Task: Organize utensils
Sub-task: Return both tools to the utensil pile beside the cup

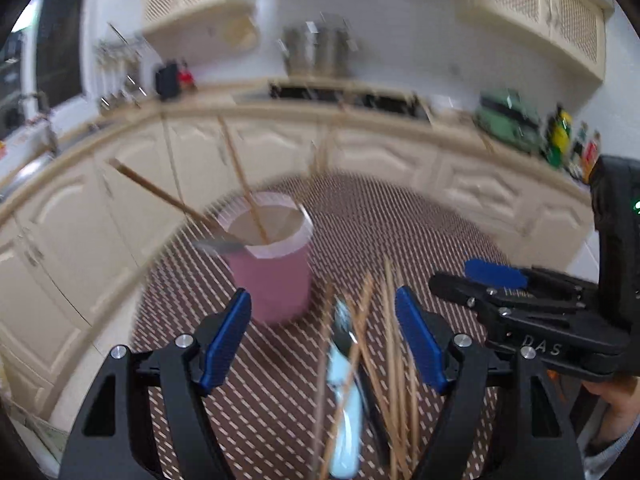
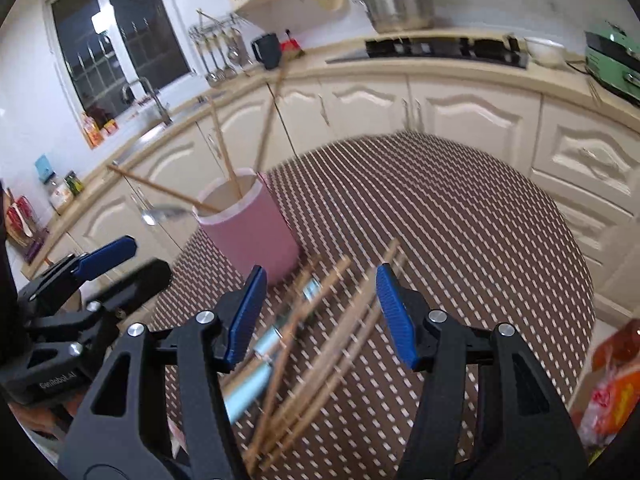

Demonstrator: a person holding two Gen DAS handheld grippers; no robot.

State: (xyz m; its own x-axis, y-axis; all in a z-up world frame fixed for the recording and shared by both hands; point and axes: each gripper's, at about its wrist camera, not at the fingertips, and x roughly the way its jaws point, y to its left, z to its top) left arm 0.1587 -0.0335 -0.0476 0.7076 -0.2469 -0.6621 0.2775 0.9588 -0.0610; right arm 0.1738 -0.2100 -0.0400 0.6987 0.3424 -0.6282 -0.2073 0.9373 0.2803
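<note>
In the left view your left gripper (image 1: 324,336) has its fingers apart and empty over the chopsticks (image 1: 390,344) and spoon (image 1: 344,392); drop lower and pinch one item, with the cup (image 1: 276,280) just ahead. In the right view your right gripper (image 2: 320,312) is likewise spread and empty above the pile, which lies on a brown patterned worktop (image 2: 460,240) before cream cabinets (image 2: 460,112).

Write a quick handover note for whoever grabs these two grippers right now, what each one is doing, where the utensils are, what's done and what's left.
Left gripper: open, empty, over the loose pile.
Right gripper: open, empty, over the same pile, beside the left.
Pink cup stands on the patterned table mat; it already holds a few chopsticks and a metal spoon leaning over its rim.
Left to do: loose chopsticks and the light-blue-handled utensils lying in front of the cup go into it.
</note>
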